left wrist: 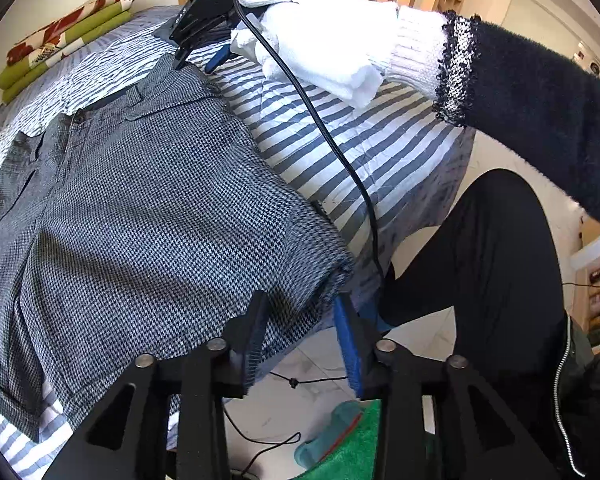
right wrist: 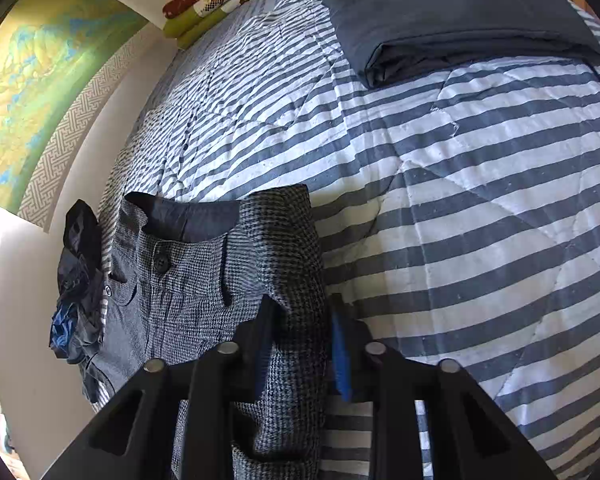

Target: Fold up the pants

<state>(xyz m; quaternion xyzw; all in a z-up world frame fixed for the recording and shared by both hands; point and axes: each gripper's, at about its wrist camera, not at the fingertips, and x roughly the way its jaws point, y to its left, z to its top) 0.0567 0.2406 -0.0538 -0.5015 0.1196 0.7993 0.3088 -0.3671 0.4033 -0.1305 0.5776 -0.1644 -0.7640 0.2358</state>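
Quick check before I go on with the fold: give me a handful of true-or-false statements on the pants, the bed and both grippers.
1. The pants lie on a striped quilt. True.
2. The pants are plain red. False: they are a grey houndstooth check.
3. A folded dark cloth lies on the quilt, apart from the pants. True.
4. The right gripper is over bare quilt, away from the pants. False: pants fabric lies between its fingers.
5. The hand holding the right gripper is bare. False: it wears a white glove.
6. The left gripper is at the pants' edge by the bedside. True.
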